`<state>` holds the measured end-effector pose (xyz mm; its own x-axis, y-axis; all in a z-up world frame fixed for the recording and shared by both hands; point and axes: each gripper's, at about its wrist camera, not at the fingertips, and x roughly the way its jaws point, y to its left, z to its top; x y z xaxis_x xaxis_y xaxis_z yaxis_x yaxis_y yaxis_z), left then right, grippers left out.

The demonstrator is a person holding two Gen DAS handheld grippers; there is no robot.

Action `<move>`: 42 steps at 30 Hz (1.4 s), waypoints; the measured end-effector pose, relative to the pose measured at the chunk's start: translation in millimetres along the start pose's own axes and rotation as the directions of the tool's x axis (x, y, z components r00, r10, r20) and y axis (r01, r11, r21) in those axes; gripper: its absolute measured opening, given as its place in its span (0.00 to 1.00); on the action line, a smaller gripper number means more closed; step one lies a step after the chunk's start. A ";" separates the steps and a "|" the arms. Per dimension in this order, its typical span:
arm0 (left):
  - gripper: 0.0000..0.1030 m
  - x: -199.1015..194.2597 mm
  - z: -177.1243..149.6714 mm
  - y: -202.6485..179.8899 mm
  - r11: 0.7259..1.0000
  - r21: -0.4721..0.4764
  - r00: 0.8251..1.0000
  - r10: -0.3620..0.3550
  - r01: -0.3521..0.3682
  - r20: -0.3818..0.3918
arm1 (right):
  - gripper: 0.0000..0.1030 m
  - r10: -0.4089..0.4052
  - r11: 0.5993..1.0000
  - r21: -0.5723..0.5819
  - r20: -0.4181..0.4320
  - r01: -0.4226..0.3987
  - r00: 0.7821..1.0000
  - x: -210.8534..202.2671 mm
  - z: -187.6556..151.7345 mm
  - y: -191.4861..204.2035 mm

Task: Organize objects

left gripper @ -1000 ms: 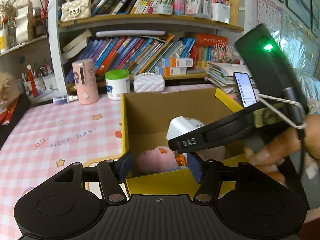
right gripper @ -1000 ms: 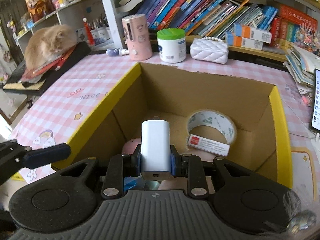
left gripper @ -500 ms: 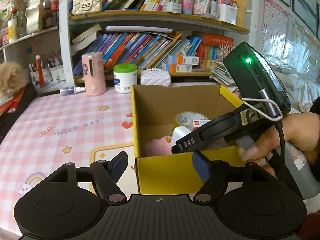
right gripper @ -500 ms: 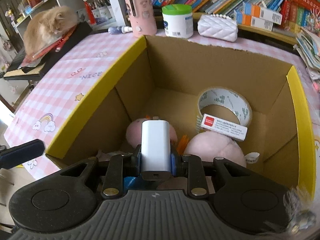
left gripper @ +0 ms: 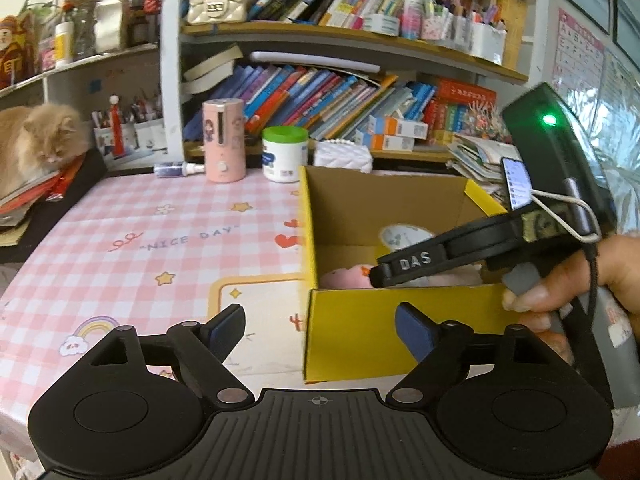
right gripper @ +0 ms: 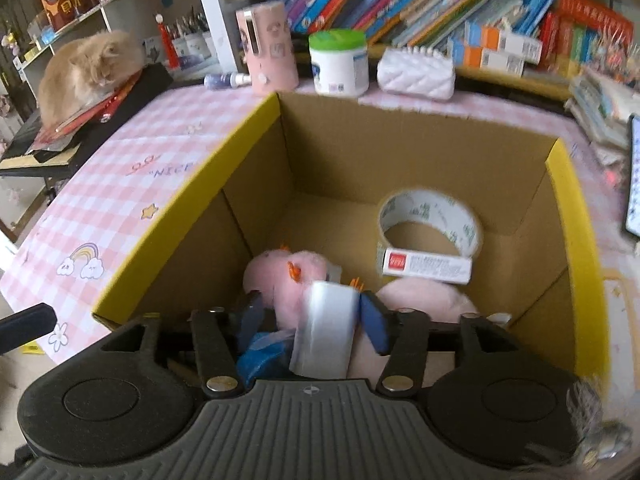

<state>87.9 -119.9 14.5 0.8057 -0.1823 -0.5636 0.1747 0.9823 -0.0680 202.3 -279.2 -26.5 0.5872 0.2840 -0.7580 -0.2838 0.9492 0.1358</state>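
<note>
Left tongs (left gripper: 320, 326): spread wide with nothing between them, just been opening, low over the desk (left gripper: 160, 240) in front of the box's yellow wall
Right tongs (right gripper: 310, 316): just been opening; pads apart, white charger (right gripper: 326, 328) loose between them
Box (right gripper: 560, 184): cardboard, open top, on the pink checked desk
Inside the box: pink plush toy (right gripper: 280, 276), tape roll (right gripper: 430, 220), small white carton (right gripper: 426, 266)
Charger: tilted, blurred, over the plush toy

Yellow-edged brown box (right gripper: 192, 196), pink checked tablecloth (left gripper: 120, 240), green-lidded white jar (left gripper: 285, 154)
</note>
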 end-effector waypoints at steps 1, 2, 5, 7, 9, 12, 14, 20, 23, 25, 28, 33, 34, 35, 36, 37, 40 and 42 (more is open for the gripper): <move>0.82 -3.0 0.1 2.9 1.000 -0.006 1.000 0.005 -0.005 0.007 | 0.56 -0.008 1.000 -0.004 0.013 0.008 1.000 -3.5 -0.9 2.0; 0.83 -5.1 -0.1 5.2 1.000 -0.009 1.000 0.008 -0.008 0.012 | 0.57 -0.015 1.000 -0.007 0.023 0.015 1.000 -6.7 -1.5 3.7; 0.84 -11.8 -2.6 13.6 1.000 -0.017 1.000 0.020 -0.020 0.023 | 0.59 -0.047 0.999 -0.008 0.057 0.047 0.997 -16.7 -5.2 9.1; 0.87 -15.9 -4.9 20.8 0.999 -0.031 0.999 0.034 -0.033 0.024 | 0.61 -0.076 0.997 0.004 0.083 0.076 0.994 -24.2 -7.7 13.1; 0.87 -21.6 -5.6 31.0 0.997 -0.055 0.998 0.056 -0.054 0.020 | 0.68 -0.112 0.994 0.025 0.112 0.110 0.987 -32.9 -10.8 17.4; 0.90 -31.7 -6.0 43.5 0.995 -0.071 0.996 0.078 -0.075 0.037 | 0.74 -0.175 0.984 0.046 0.152 0.169 0.973 -47.4 -16.0 27.3; 0.92 -37.4 -8.3 51.3 0.993 -0.074 0.994 0.098 -0.095 0.040 | 0.77 -0.203 0.979 0.053 0.187 0.196 0.961 -57.6 -20.0 36.3; 0.93 -50.9 -17.8 72.1 0.990 -0.074 0.993 0.119 -0.118 0.020 | 0.81 -0.267 0.962 0.133 0.246 0.240 0.932 -81.2 -39.4 67.1; 0.95 -58.0 -23.4 80.4 0.990 -0.073 0.992 0.124 -0.122 0.015 | 0.83 -0.287 0.956 0.142 0.252 0.258 0.924 -88.1 -55.0 87.0; 0.96 -62.8 -27.4 84.7 0.990 -0.067 0.992 0.126 -0.125 0.011 | 0.84 -0.298 0.952 0.147 0.246 0.269 0.922 -90.6 -65.3 99.0; 0.97 -68.8 -33.0 91.7 0.989 -0.057 0.991 0.135 -0.134 0.001 | 0.90 -0.324 0.942 0.174 0.232 0.289 0.917 -93.1 -81.2 115.7; 0.98 -77.7 -42.4 101.7 0.989 -0.056 0.991 0.134 -0.135 -0.025 | 0.99 -0.354 0.929 0.183 0.192 0.321 0.915 -93.6 -103.4 140.3; 0.98 -79.6 -44.3 103.5 0.990 -0.056 0.991 0.129 -0.130 -0.029 | 1.00 -0.361 0.927 0.175 0.184 0.331 0.914 -93.2 -106.4 145.1; 0.98 -81.7 -46.1 105.3 0.991 -0.057 0.992 0.123 -0.125 -0.033 | 1.00 -0.367 0.925 0.170 0.180 0.339 0.913 -93.3 -108.6 149.7; 0.98 -83.4 -47.9 106.9 0.991 -0.056 0.992 0.119 -0.121 -0.036 | 1.00 -0.371 0.924 0.169 0.178 0.343 0.912 -93.9 -110.5 153.4; 0.98 -85.1 -49.4 108.5 0.991 -0.056 0.993 0.115 -0.117 -0.038 | 1.00 -0.373 0.923 0.170 0.178 0.345 0.911 -94.5 -112.6 156.2; 0.98 -90.1 -53.9 112.8 0.992 -0.061 0.994 0.105 -0.107 -0.041 | 1.00 -0.376 0.922 0.173 0.176 0.348 0.910 -96.9 -117.9 163.7; 0.98 -92.6 -56.6 115.2 0.992 -0.066 0.994 0.102 -0.105 -0.047 | 1.00 -0.377 0.921 0.173 0.172 0.349 0.910 -97.9 -121.5 167.7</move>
<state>1.4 12.5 12.3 0.7918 -0.0787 -0.6057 0.0513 0.9967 -0.0625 5.1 -164.2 -7.0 0.7720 -0.0764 -0.6310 0.0751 0.9968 -0.0289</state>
